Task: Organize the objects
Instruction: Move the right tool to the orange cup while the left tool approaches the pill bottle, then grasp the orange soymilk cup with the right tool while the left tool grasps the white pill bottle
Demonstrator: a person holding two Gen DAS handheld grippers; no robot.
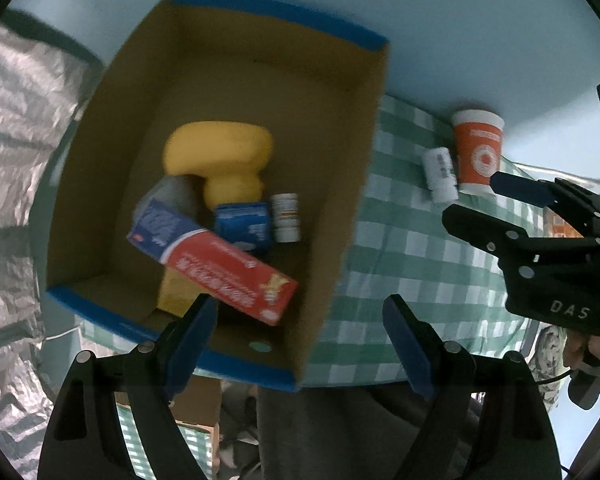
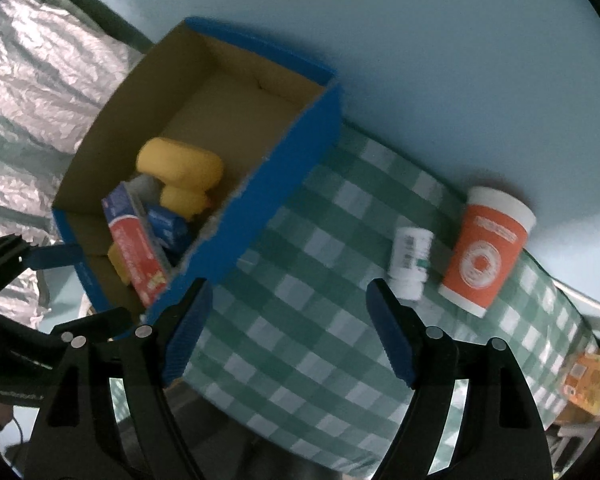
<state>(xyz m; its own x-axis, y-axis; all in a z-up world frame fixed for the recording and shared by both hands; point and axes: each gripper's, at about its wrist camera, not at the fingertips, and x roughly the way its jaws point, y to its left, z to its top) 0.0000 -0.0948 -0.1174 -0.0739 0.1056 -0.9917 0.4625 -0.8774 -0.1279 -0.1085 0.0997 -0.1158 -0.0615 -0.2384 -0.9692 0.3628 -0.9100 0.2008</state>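
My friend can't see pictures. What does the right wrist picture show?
An open right gripper hangs over a green checked tablecloth, holding nothing. Ahead stand a white bottle and an orange cup. To the left, a blue box holds packages.

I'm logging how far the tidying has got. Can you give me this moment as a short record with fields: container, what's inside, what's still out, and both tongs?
container: blue cardboard box on the checked tablecloth
inside: yellow sponge, red and blue carton, small blue box, small white bottle
still out: orange paper cup upright, white pill bottle beside it
left tongs: open, empty
right tongs: open, empty
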